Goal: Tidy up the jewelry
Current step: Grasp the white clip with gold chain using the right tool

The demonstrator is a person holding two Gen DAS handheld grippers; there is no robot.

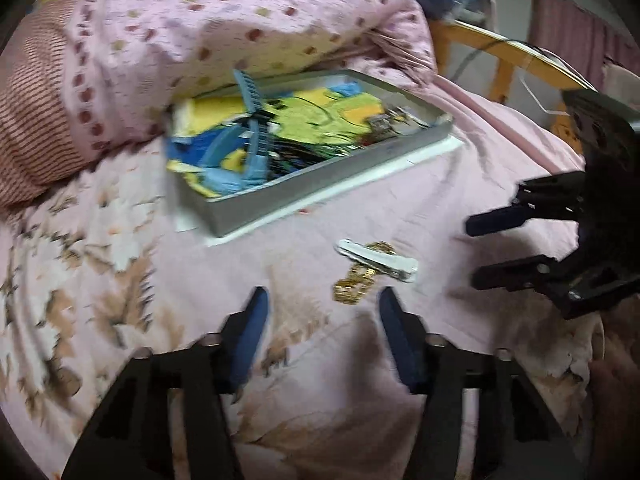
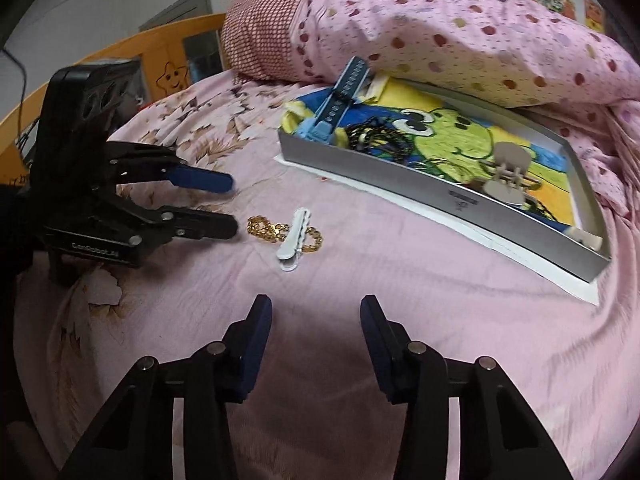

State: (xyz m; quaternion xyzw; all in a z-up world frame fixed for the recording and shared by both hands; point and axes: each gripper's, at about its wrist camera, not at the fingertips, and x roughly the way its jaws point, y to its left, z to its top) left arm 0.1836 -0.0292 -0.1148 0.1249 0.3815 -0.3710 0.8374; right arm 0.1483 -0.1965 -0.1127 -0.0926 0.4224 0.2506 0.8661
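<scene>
Both grippers are spread wide, holding nothing. White hair clip lies across the gold chain on the bedspread, short of the grey tray. It's at 12 o'clock from the right gripper, long axis pointing 1 o'clock, but the left gripper looks closer, tips nearly at the chain.

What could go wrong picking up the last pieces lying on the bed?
The white hair clip lies across the gold chain, so the open left gripper closing there may drag both or drop one. The soft bedsheet could bunch between the fingers. The gray tray already looks crowded, inviting tangles.
</scene>
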